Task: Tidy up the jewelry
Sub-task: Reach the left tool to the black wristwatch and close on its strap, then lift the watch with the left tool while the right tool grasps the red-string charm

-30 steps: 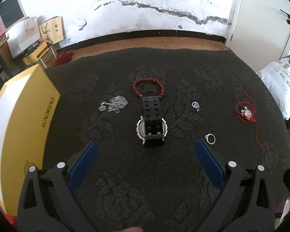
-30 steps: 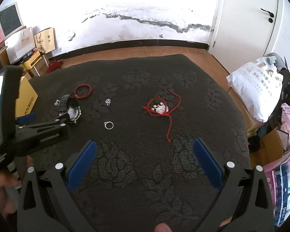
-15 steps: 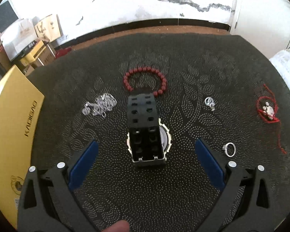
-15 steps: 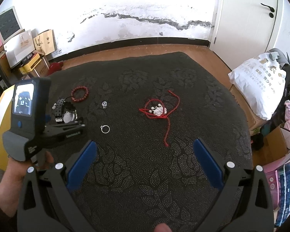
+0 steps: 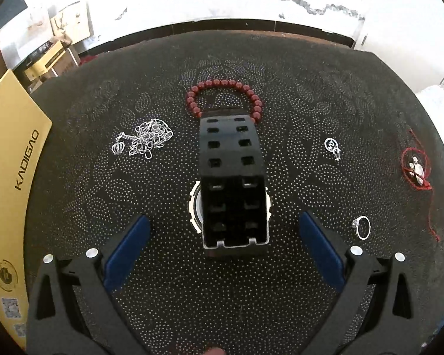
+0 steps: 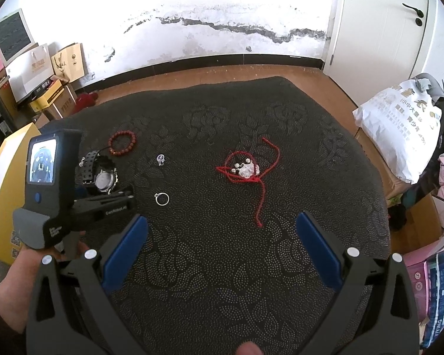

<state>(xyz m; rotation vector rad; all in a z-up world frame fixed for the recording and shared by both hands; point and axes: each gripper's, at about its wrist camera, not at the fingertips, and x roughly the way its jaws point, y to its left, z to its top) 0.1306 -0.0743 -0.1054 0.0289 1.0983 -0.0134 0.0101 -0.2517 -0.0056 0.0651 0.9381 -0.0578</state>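
With both sets of blue pads spread wide and holding nothing: left hand-held gripper (image 5: 224, 251) poised low over black watch (image 5: 232, 189), strap arched at frame centre, case between the pads' line. Red bead bracelet (image 5: 225, 96) just beyond strap, upper centre. Silver chain with crown charm (image 5: 145, 140) centre left. Small silver pendant (image 5: 332, 147) centre right; ring (image 5: 362, 227) lower right; red cord with silver charms (image 5: 414, 168) far right edge. Yellow box (image 5: 9, 183) along left edge. All resting on dark patterned worktop (image 5: 192, 295). Right hand-held gripper (image 6: 221, 248) hovering over bare worktop, lower centre, red cord ahead.
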